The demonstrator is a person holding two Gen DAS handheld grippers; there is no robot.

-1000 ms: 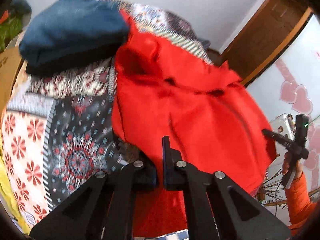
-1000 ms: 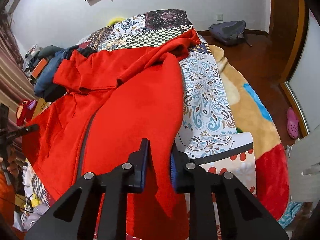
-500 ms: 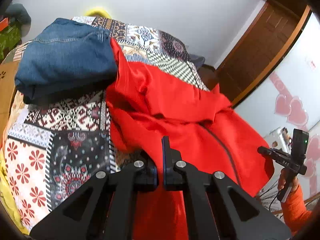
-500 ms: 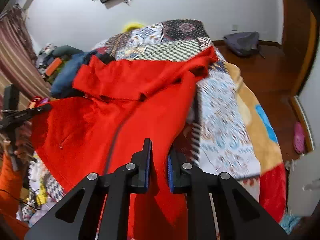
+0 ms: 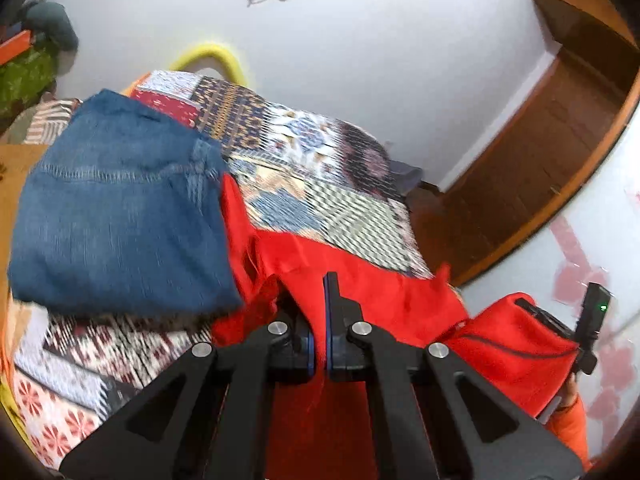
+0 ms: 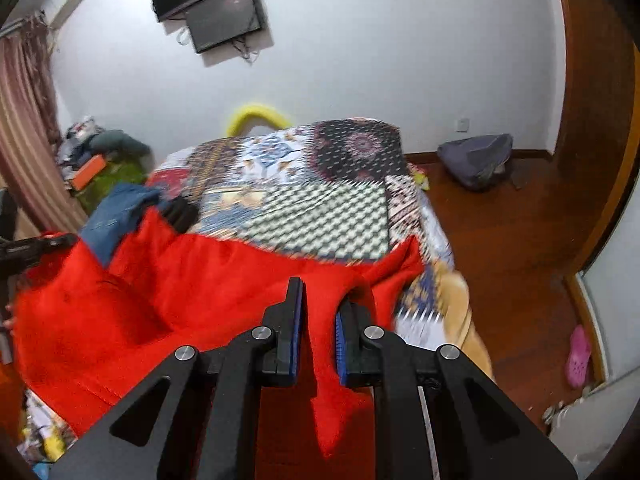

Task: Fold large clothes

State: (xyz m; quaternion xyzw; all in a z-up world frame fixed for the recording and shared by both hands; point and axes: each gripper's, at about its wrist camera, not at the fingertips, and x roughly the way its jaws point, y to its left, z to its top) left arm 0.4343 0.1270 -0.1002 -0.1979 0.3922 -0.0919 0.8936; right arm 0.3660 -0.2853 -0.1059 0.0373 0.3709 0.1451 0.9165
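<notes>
Soft matt red fleece garment (image 5: 384,300), coarse faded denim jeans (image 5: 120,216), printed cotton patchwork bedspread (image 6: 320,204), matt black plastic fingers (image 5: 340,312) with shiny metal rivets, glossy wooden floor (image 6: 520,240)

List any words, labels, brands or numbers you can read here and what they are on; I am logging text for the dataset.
No readable text in either view.
The jeans show stitching only, no label.
The red garment, clamped in the left gripper and right gripper, shows no print.
The screens on the wall are dark.
The orange box is too small and blurred to tell.
The quilt bears patterns only.
</notes>
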